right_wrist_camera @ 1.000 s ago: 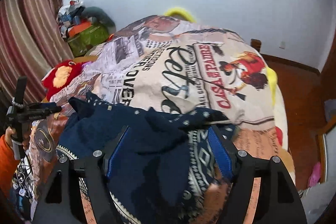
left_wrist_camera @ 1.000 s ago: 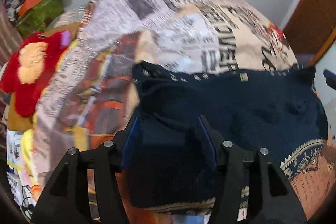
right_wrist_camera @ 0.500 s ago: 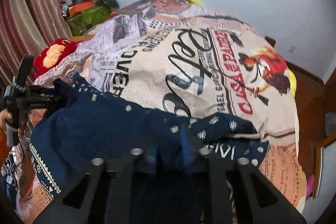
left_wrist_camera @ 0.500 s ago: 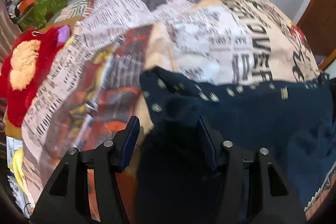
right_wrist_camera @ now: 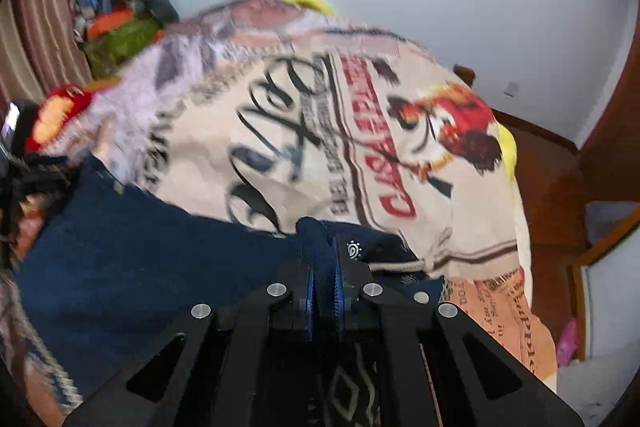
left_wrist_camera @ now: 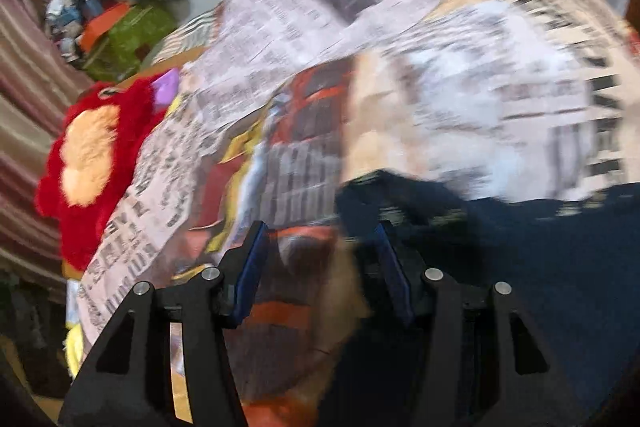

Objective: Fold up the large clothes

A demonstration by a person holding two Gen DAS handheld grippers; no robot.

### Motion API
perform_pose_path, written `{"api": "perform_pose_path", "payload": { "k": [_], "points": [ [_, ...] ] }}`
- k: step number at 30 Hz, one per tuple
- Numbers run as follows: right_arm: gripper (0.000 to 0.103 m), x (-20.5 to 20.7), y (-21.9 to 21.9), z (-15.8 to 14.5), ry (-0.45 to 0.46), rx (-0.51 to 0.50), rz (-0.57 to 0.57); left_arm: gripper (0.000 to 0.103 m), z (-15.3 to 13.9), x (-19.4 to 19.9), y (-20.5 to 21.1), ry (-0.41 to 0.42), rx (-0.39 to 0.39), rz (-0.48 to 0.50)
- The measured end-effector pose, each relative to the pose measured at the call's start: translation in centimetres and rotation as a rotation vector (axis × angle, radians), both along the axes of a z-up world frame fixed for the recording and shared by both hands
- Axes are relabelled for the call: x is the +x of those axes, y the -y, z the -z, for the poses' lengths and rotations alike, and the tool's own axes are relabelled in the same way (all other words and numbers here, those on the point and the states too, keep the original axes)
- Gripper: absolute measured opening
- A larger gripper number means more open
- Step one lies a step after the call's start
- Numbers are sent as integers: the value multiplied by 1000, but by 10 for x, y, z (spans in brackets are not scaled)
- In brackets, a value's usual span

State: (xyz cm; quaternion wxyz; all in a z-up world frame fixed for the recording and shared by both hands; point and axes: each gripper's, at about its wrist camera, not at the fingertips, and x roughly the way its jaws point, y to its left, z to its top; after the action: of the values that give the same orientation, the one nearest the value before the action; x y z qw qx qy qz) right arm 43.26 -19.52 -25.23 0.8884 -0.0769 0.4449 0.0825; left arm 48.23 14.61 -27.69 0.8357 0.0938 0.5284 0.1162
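A dark navy patterned garment (right_wrist_camera: 132,251) lies spread across the near part of a bed; it also shows in the left wrist view (left_wrist_camera: 540,267). My right gripper (right_wrist_camera: 323,267) is shut on a fold at the garment's far right edge. My left gripper (left_wrist_camera: 320,251) is open, with its right finger at the garment's left corner and its left finger over the bedspread. The left wrist view is blurred, and nothing sits between the jaws.
The bed carries a newspaper-print bedspread (right_wrist_camera: 360,115). A red and yellow plush toy (left_wrist_camera: 92,159) lies at the bed's left edge. A pile of clothes and bags (left_wrist_camera: 120,23) sits in the far left corner by striped curtains. A wooden floor (right_wrist_camera: 548,195) lies to the right.
My right gripper has shut on the garment's edge. My left gripper has slid left off the garment, so bedspread now shows between its open fingers. The garment has been pulled out flatter.
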Motion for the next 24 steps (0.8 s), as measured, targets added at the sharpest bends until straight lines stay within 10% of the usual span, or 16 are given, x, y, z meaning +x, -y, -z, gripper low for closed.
{"api": "perform_pose_path", "payload": {
  "k": [12,14,16,17,24],
  "points": [
    [8,-41,-10,-78,144,-54,-39,55,-78,-67,-15,128,-184,114],
    [18,-53,-19,-90,144,-10,-68,56,-91,-78,-4,134,-241,148],
    [71,-67,-32,-96,142,58,-108,56,-99,-89,9,137,-296,181],
    [80,-77,-39,-99,158,112,-134,56,-102,-95,17,138,-328,198],
    [83,-98,-99,-68,19,238,-221,60,-84,-122,75,53,-437,290]
  ]
}}
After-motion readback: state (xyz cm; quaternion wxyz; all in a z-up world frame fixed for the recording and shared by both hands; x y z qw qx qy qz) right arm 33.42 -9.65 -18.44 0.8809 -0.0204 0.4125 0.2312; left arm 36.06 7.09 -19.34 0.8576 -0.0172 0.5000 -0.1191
